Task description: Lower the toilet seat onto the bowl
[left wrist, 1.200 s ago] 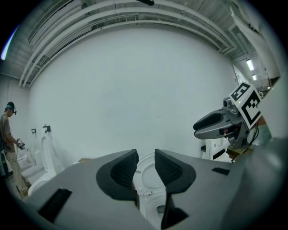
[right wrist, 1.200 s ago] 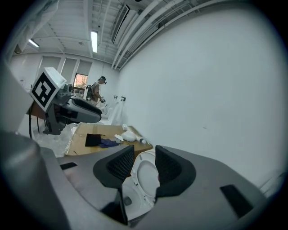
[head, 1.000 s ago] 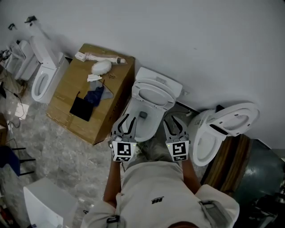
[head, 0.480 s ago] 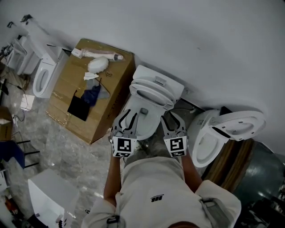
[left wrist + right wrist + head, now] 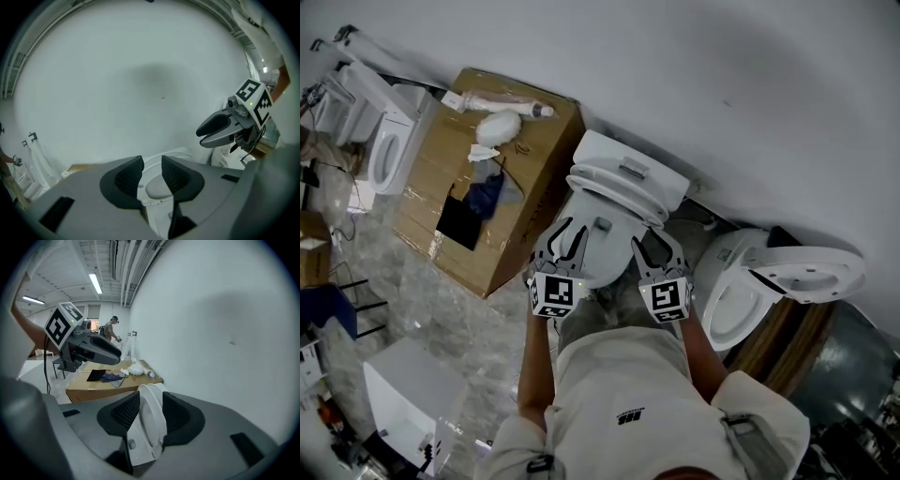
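A white toilet stands against the wall with its seat (image 5: 617,191) raised and leaning back on the tank (image 5: 630,167). The bowl (image 5: 602,251) lies open below it. My left gripper (image 5: 565,242) hovers over the bowl's left rim. Its jaws are opening, a narrow gap shows in the left gripper view (image 5: 151,169), and nothing is between the pads. My right gripper (image 5: 654,249) hangs over the bowl's right rim, open. In the right gripper view (image 5: 150,409) the upright seat (image 5: 151,420) shows edge-on beyond the gap, apart from the pads.
A cardboard box (image 5: 441,211) with a dark cloth and small white items stands left of the toilet. A second toilet (image 5: 741,286) sits close on the right and a third (image 5: 380,150) at far left. A white box (image 5: 408,394) is on the floor behind. A person (image 5: 111,329) stands far off.
Both grippers have moved a little forward, closer to the toilet. The seat has stayed raised against the tank.
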`<state>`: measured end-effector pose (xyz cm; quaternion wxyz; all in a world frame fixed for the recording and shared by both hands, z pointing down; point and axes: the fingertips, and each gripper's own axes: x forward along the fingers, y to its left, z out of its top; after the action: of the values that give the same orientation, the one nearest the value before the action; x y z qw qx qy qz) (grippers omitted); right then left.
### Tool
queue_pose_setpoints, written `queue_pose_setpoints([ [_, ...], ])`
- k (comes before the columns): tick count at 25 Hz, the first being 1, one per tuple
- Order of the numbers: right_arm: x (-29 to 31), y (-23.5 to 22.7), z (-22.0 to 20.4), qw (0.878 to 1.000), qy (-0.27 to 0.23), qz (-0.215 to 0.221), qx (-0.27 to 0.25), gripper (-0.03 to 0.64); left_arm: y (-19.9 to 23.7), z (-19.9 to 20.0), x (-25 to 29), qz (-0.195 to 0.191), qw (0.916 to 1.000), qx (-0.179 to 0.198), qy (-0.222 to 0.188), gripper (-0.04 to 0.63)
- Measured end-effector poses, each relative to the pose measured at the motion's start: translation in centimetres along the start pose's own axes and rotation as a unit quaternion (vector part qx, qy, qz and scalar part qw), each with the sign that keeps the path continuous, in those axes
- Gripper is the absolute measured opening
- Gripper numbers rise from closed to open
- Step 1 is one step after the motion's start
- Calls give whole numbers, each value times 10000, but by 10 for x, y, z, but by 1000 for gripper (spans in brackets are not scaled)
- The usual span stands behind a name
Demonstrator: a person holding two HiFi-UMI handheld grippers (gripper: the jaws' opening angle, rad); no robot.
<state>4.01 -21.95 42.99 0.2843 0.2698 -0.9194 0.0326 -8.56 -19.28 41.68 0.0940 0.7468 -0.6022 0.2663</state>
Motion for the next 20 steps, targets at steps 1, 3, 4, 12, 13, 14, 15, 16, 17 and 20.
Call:
queue_pose_setpoints([
  [1, 4, -3, -4, 10000, 38, 22, 24, 152, 0, -1, 6, -32, 10000, 60, 48, 143],
  [3, 12, -7, -11, 9999, 100, 66, 48, 153, 1, -5, 19, -101, 9998, 125, 137, 145],
  [4, 16, -8, -14, 9999, 125, 85, 52, 153, 0, -9, 24, -141, 9996, 141, 185, 147],
  [12, 46, -25, -30, 9993, 289, -64, 236, 155, 2, -27, 64, -448, 9980, 171, 421, 160],
  [13, 51, -27, -30, 9992, 268, -89, 275, 156, 4, -27, 68, -469, 9979, 125, 419, 160],
  [14, 55, -29, -29, 9991, 259, -118, 310, 156, 6, -27, 73, -487, 9979, 107, 423, 161],
  [15, 59, -30, -30, 9990, 266, -153, 339, 155, 7, -28, 76, -510, 9977, 123, 437, 161],
  [16, 62, -31, -31, 9988, 285, -195, 359, 156, 8, -29, 80, -545, 9973, 164, 455, 163],
  [17, 64, -32, -32, 9985, 308, -240, 372, 156, 8, -31, 84, -591, 9969, 216, 472, 164],
  [20, 73, -36, -35, 9977, 382, -377, 409, 156, 8, -34, 96, -765, 9950, 391, 502, 170],
])
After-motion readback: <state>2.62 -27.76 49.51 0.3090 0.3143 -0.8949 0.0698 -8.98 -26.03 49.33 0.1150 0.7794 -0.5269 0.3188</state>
